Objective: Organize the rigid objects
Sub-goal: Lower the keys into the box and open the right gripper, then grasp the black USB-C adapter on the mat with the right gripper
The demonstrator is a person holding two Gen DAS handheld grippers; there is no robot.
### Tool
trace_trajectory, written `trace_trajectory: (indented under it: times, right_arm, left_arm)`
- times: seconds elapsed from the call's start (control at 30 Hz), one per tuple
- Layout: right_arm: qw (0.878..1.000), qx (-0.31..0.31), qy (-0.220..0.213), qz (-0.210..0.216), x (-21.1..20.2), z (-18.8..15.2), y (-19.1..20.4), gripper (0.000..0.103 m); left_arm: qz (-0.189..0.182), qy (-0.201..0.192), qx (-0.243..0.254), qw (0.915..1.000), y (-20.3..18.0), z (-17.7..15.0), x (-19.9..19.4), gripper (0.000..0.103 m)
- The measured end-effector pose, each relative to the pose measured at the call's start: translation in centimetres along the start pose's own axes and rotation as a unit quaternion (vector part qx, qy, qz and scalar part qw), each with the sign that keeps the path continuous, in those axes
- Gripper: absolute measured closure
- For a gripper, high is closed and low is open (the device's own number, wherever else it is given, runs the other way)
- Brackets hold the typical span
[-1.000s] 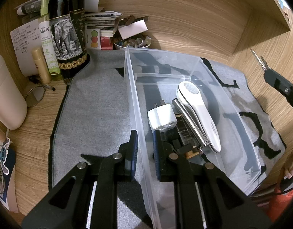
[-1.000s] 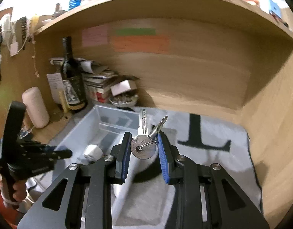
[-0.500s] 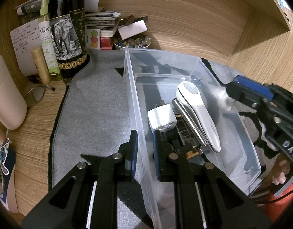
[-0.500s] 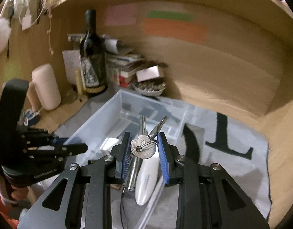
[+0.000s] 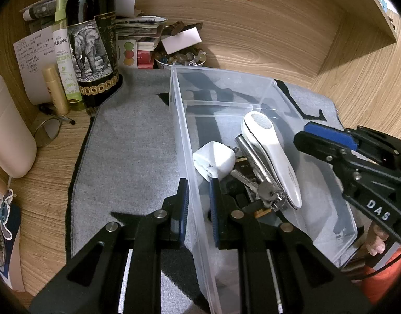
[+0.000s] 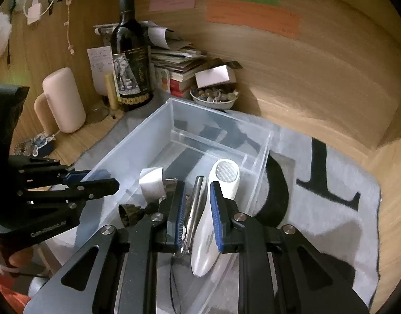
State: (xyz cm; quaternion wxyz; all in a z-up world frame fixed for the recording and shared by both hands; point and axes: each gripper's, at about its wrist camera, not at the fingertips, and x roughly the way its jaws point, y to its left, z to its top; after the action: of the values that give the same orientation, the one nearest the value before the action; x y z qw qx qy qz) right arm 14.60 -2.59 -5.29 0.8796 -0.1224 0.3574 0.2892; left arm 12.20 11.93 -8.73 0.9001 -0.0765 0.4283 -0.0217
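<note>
A clear plastic bin [image 5: 174, 83] [image 6: 148, 133] stands on a grey mat. In it lie a white charger [image 5: 213, 161] [image 6: 150, 183], a long white handheld device [image 5: 271, 157] [image 6: 224, 175], a silver metal tool [image 5: 250, 154] [image 6: 196, 201] and a bunch of keys [image 5: 263, 192]. My left gripper [image 5: 199, 201] [image 6: 106, 181] is shut on the bin's left wall, one finger inside and one outside. My right gripper [image 6: 198, 209] [image 5: 305, 137] hangs over the bin above the tool and the white device. Its jaws are a narrow gap apart with nothing between them.
A dark wine bottle [image 5: 92, 41] [image 6: 131, 60], small bottles, stacked papers and a bowl of beads [image 5: 182, 59] [image 6: 213, 96] crowd the back left corner. A pale cylinder [image 5: 7, 130] stands at the left. Wooden walls enclose the back and right. The grey mat [image 5: 127, 144] lies under the bin.
The right gripper came in over the bin and sank. The keys it was holding have left its jaws and lie in the bin. The left gripper kept its hold on the bin wall.
</note>
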Motion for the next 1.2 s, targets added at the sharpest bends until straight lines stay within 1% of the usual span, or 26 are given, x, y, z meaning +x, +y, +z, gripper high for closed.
trace_trajectory:
  times: [0.03, 0.07, 0.1, 0.13, 0.27, 0.33, 0.4, 0.5, 0.57, 0.63, 0.77, 0.9, 1.03, 1.17, 1.2]
  right_arm:
    - [1.000, 0.004, -0.001, 0.001, -0.1, 0.0, -0.1, 0.077]
    - [1.000, 0.010, -0.004, -0.001, -0.4, 0.0, -0.4, 0.073]
    - [1.000, 0.013, -0.008, -0.005, -0.6, -0.1, -0.5, 0.064]
    - [1.000, 0.017, -0.015, -0.010, -1.0, -0.2, -0.8, 0.058]
    - [0.999, 0.032, -0.033, -0.025, -2.5, -0.6, -1.8, 0.049]
    - [0.997, 0.043, -0.043, -0.044, -3.6, -1.1, -2.6, 0.041]
    - [0.996, 0.052, -0.051, -0.061, -4.5, -1.6, -3.5, 0.038]
    - [0.993, 0.069, -0.053, -0.083, -5.8, -2.8, -5.0, 0.035]
    - [0.991, 0.081, -0.047, -0.100, -6.4, -3.8, -5.9, 0.033]
    - [0.989, 0.092, -0.038, -0.111, -6.7, -4.8, -6.5, 0.032]
    - [0.986, 0.110, -0.004, -0.124, -6.5, -7.3, -7.4, 0.032]
    - [0.986, 0.115, 0.040, -0.115, -5.4, -9.9, -7.0, 0.032]
    - [0.985, 0.114, 0.080, -0.097, -4.2, -12.0, -6.2, 0.032]
    - [0.985, 0.122, 0.100, -0.076, -3.5, -13.3, -5.7, 0.033]
    - [0.985, 0.120, 0.104, -0.071, -3.4, -13.5, -5.6, 0.038]
  left_arm:
    - [0.000, 0.000, 0.001, 1.0000, 0.0, 0.0, 0.0, 0.089]
    - [0.001, 0.000, 0.001, 1.0000, 0.0, 0.0, 0.0, 0.089]
    - [0.000, 0.000, 0.001, 1.0000, 0.0, 0.0, 0.0, 0.089]
    - [0.000, 0.000, 0.001, 1.0000, 0.0, 0.0, 0.0, 0.089]
    - [0.000, 0.000, 0.000, 1.0000, 0.0, 0.0, 0.0, 0.089]
    - [0.000, -0.001, 0.001, 1.0000, 0.0, 0.0, 0.0, 0.089]
    - [0.000, 0.000, 0.001, 1.0000, 0.0, 0.0, 0.0, 0.089]
    - [0.000, -0.001, 0.001, 1.0000, -0.1, 0.0, 0.0, 0.089]
    - [0.000, -0.001, 0.001, 1.0000, -0.1, 0.0, 0.0, 0.089]
    - [0.000, -0.001, 0.001, 1.0000, -0.1, 0.0, 0.0, 0.089]
    - [0.000, -0.001, 0.001, 1.0000, -0.1, -0.1, 0.0, 0.089]
    - [0.000, -0.001, 0.000, 1.0000, -0.1, 0.0, 0.0, 0.089]
    - [0.002, -0.001, 0.002, 1.0000, -0.2, 0.0, 0.1, 0.089]
    - [0.002, -0.001, 0.002, 1.0000, -0.3, -0.1, 0.1, 0.089]
    - [0.002, -0.001, 0.002, 1.0000, -0.3, -0.1, 0.1, 0.089]
